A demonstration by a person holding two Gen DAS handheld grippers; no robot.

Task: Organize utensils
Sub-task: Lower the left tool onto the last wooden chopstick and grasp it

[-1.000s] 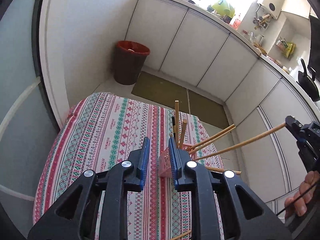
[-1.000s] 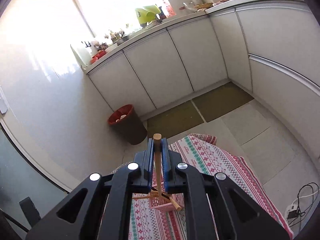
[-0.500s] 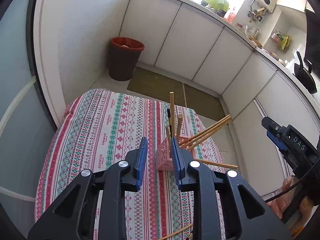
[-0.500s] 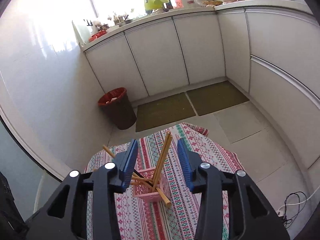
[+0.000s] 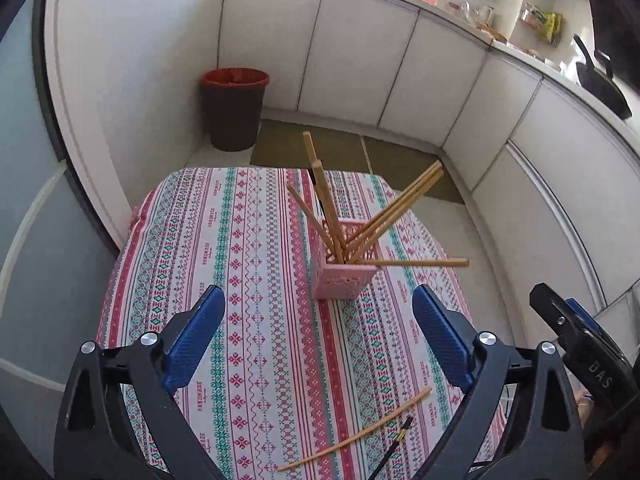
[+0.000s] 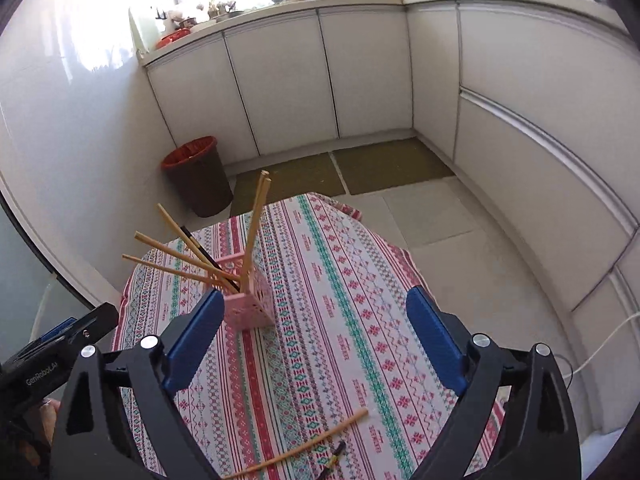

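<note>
A pink perforated holder (image 5: 342,280) stands on the patterned tablecloth (image 5: 248,264) with several wooden chopsticks (image 5: 394,210) leaning out of it; one lies across its rim. It also shows in the right wrist view (image 6: 250,304). A loose wooden chopstick (image 5: 356,434) and a black chopstick (image 5: 394,446) lie near the front edge, also seen in the right wrist view (image 6: 304,446). My left gripper (image 5: 320,336) is open and empty, above the table, short of the holder. My right gripper (image 6: 314,334) is open and empty, the holder by its left finger.
A red-rimmed bin (image 5: 234,108) stands on the floor beyond the table. White cabinets (image 6: 360,80) line the back and right. The table's right edge (image 5: 460,292) drops to the tiled floor. A cable (image 6: 600,344) lies on the floor at right.
The right gripper let go of a wooden chopstick into the holder and opened wide. The left gripper opened wide too. Both pulled back from the holder.
</note>
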